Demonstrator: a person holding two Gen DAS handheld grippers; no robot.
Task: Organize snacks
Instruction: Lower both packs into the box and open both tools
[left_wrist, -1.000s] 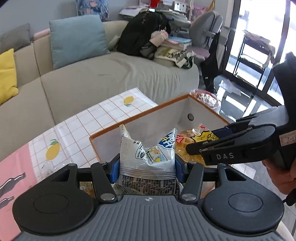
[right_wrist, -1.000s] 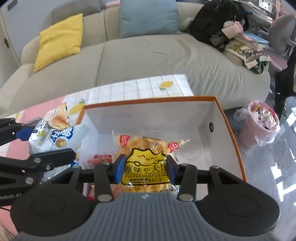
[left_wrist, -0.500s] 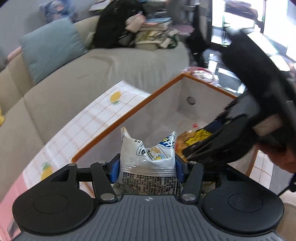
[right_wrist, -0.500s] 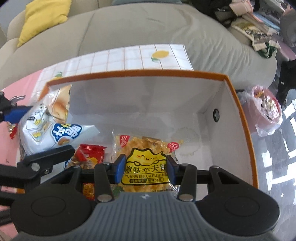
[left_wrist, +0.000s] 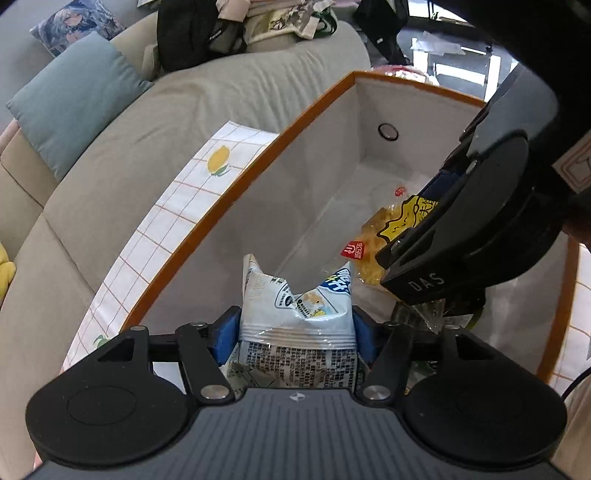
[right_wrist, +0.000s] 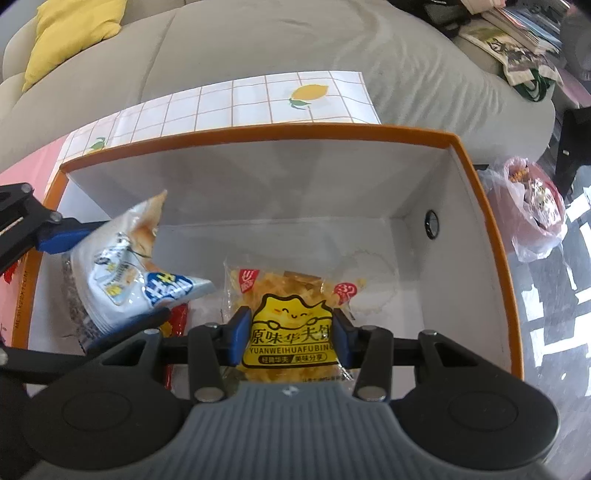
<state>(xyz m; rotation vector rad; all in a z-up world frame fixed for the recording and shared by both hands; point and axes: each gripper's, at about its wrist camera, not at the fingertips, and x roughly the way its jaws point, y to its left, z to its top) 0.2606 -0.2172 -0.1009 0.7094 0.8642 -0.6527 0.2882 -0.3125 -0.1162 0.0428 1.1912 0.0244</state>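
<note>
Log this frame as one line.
left gripper: shut on white bag | right gripper: shut on yellow bag | both over box | phase: placing

Both hand-held grippers (left_wrist: 295, 328) (right_wrist: 291, 332) clamped, side by side

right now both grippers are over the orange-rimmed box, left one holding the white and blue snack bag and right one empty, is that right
Not quite: the right gripper is not empty. The right wrist view shows it shut on the yellow waffle packet. The rest holds: the left gripper grips the white and blue snack bag, and both are over the orange-rimmed box.
</note>
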